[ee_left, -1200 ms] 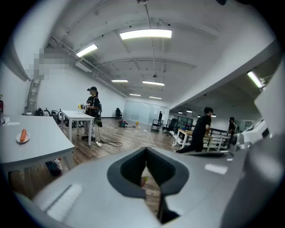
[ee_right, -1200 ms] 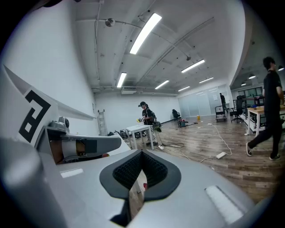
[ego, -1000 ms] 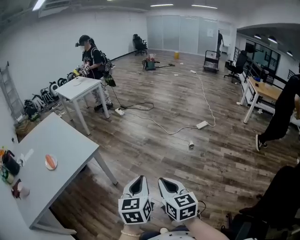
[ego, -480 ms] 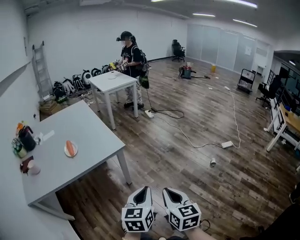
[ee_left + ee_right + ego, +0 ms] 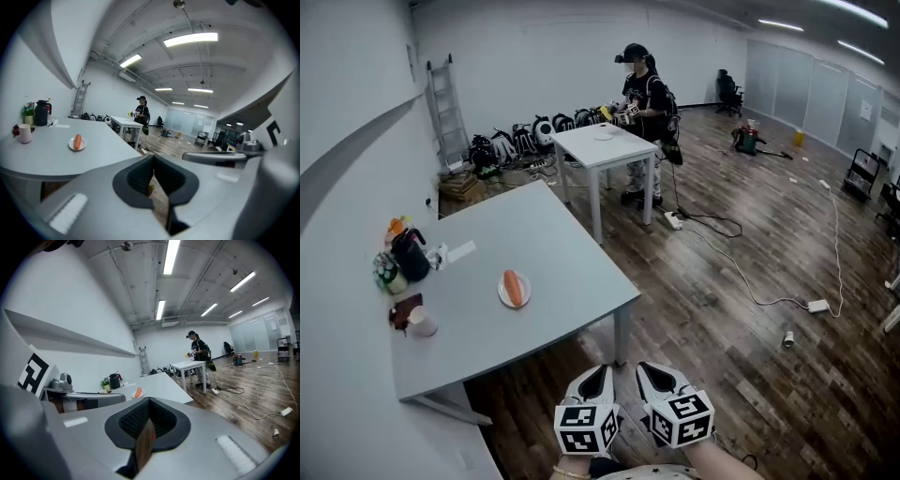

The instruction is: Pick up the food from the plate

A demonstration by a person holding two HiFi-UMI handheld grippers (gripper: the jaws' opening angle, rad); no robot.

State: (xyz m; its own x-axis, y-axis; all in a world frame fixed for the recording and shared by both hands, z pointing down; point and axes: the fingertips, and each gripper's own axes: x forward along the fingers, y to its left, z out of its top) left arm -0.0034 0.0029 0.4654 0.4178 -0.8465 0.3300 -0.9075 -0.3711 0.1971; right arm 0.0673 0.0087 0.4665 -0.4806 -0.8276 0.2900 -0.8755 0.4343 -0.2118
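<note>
An orange sausage-shaped piece of food (image 5: 515,287) lies on a small white plate (image 5: 502,294) near the middle of a grey table (image 5: 553,239). The food (image 5: 78,141) shows at the left in the left gripper view, and the food (image 5: 138,392) is small in the right gripper view. My left gripper (image 5: 597,374) and right gripper (image 5: 650,371) hang side by side low in the head view, over the wooden floor, well short of the table's near edge. Both are shut with nothing between the jaws.
At the table's far left stand a black jug (image 5: 411,254), a small plant (image 5: 386,272) and a cup (image 5: 420,322). Beyond are a white table (image 5: 605,145) with a person (image 5: 643,94) beside it and a ladder (image 5: 443,94). Cables (image 5: 750,281) and a can (image 5: 787,339) lie on the floor.
The view has swung left and closer: the grey table and plate moved from the far left edge toward the centre-left. Both grippers stay shut, low in view.
</note>
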